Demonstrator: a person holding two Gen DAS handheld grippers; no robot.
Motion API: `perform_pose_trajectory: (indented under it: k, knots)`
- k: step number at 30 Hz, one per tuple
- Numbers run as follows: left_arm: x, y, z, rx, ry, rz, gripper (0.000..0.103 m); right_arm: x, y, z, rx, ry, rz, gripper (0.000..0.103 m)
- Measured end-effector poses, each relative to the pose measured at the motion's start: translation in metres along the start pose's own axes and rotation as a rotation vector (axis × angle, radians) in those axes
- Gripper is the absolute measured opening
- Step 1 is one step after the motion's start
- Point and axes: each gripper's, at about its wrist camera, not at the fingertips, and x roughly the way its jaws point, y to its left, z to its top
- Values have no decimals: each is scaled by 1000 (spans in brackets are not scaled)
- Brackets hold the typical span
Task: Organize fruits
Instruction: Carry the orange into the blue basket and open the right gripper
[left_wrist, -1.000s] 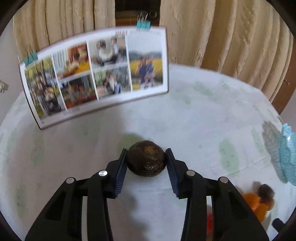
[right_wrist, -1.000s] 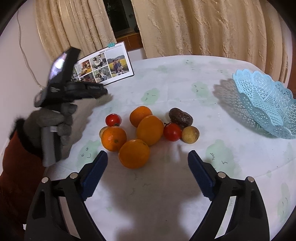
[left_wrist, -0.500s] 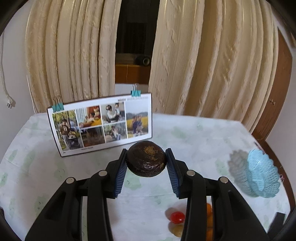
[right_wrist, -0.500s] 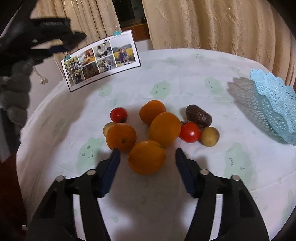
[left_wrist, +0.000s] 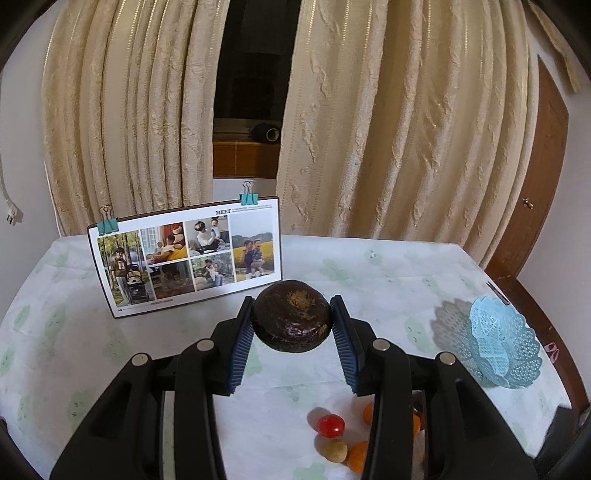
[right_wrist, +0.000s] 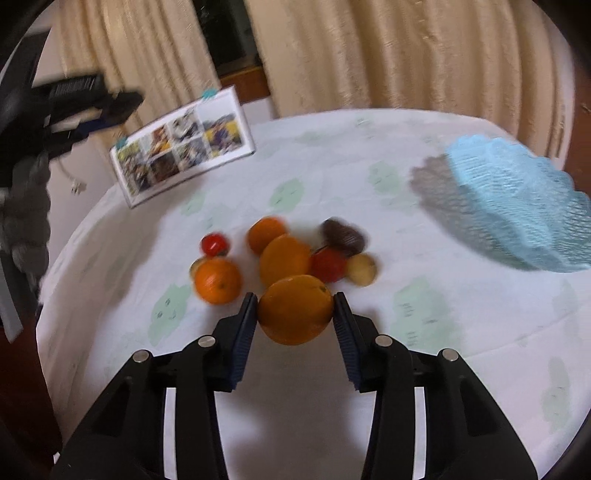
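My left gripper (left_wrist: 293, 311) is shut on a dark brown round fruit (left_wrist: 291, 325), lifted well above the table. In the right wrist view my right gripper (right_wrist: 294, 301) has its jaws closing, with both pads against the sides of an orange (right_wrist: 295, 314) at the front of the fruit pile. Behind it lie more oranges (right_wrist: 284, 258), two red tomatoes (right_wrist: 327, 264), a dark brown fruit (right_wrist: 343, 236) and a small yellowish fruit (right_wrist: 362, 269). The light blue lace basket (right_wrist: 517, 214) stands at the right with nothing showing inside it.
A photo board (left_wrist: 184, 258) held by clips stands at the table's far left, curtains behind it. A grey-gloved hand (right_wrist: 26, 206) carries the left gripper at the left edge of the right wrist view. The basket (left_wrist: 498, 347) sits near the table's right edge.
The right gripper's jaws closed from wide open onto the front orange. The left gripper rose with the dark fruit, so more of the curtains and the table now show.
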Motion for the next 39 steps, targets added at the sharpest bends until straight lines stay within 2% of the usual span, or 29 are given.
perform_pose_trajectory:
  k: [7, 20, 22, 29, 34, 39]
  knots:
    - [4, -9, -5, 22, 15, -8, 42, -34, -46, 16, 92, -104, -97, 43]
    - [8, -40, -21, 99, 36, -37, 42, -60, -130, 45, 218, -228, -271, 43]
    - [6, -43, -22, 109, 34, -43, 42, -59, -144, 51, 232, -237, -313, 43]
    - [6, -48, -24, 124, 34, -51, 42, -44, -168, 52, 266, -214, -373, 43]
    - [8, -52, -26, 131, 44, -50, 42, -35, -178, 48, 277, -194, -376, 44]
    - [9, -58, -27, 127, 57, -61, 42, -45, -183, 47, 283, -237, -381, 49]
